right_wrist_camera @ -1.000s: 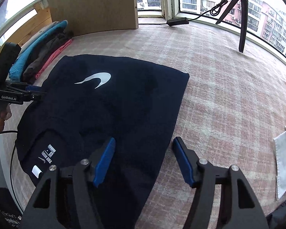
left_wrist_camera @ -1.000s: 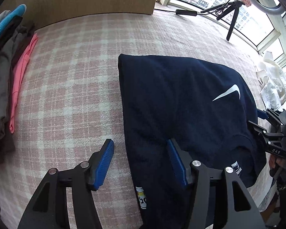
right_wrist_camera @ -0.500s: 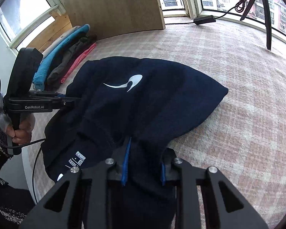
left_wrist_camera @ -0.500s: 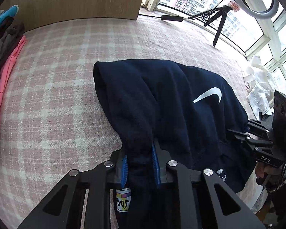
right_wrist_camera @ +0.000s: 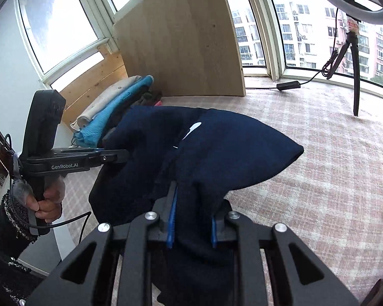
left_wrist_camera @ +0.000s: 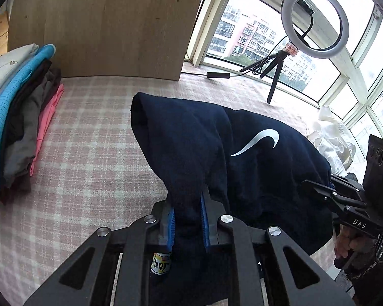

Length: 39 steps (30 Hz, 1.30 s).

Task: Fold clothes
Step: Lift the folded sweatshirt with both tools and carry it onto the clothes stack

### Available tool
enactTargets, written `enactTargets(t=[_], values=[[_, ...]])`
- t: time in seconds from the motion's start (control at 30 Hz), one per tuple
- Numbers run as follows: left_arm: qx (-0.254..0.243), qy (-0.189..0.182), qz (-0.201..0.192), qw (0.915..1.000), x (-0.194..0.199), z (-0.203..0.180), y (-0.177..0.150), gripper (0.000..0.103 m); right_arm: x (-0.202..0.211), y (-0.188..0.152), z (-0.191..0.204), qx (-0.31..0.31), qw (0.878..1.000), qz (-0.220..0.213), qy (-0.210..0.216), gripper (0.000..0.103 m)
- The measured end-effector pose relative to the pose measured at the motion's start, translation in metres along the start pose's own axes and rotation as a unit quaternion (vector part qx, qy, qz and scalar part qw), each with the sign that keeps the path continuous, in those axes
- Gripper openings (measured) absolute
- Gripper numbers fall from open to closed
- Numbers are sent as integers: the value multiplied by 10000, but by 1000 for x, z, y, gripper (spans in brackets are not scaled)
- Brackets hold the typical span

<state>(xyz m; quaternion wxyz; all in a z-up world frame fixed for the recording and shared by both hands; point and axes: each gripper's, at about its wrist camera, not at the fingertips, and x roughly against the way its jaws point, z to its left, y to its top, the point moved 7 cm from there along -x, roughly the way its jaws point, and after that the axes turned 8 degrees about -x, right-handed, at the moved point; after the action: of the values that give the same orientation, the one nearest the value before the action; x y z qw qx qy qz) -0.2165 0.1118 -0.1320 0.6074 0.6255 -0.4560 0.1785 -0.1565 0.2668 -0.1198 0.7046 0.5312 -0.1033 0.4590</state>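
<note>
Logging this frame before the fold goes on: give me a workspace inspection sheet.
Surface: pink plaid cover, mostly bare.
Job's things: navy shirt, near edge lifted off the cover, far part resting on it.
Clutter: folded stack at the left edge; white garments at the right.
Grippers: left gripper and right gripper each pinch a bunch of the shirt's edge; jaws closing.
Cables: black lead and adapter by the window; thin wire hanging from the left handle.
Surroundings: wooden board, ring light on a tripod, windows.
</note>
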Motion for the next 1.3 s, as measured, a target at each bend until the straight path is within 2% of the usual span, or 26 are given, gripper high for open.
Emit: enactTargets(t=[0.17, 0.37, 0.53, 0.77, 0.93, 1.03, 1.3], values=[[-67, 389, -313, 9987, 56, 27, 4, 15, 10, 22, 49, 321, 9988, -240, 278, 19], [-74, 821, -613, 9947, 104, 91, 22, 15, -6, 54, 123, 811, 9942, -391, 590, 19], [-166, 1125, -750, 9907, 148, 160, 32, 15, -45, 85, 196, 1098, 9902, -443, 739, 19], [-231, 1389, -923, 9857, 187, 274, 68, 15, -120, 137, 302, 1319, 9865, -604, 755, 19], [-248, 1515, -907, 9840, 194, 351, 94, 15, -176, 173, 353, 1275, 9874, -637, 692, 19], [-215, 1511, -824, 9848, 183, 389, 106, 15, -210, 188, 367, 1189, 9891, -550, 672, 19], [-183, 1550, -348, 9871, 120, 450, 110, 15, -285, 194, 352, 797, 9957, -138, 447, 19]])
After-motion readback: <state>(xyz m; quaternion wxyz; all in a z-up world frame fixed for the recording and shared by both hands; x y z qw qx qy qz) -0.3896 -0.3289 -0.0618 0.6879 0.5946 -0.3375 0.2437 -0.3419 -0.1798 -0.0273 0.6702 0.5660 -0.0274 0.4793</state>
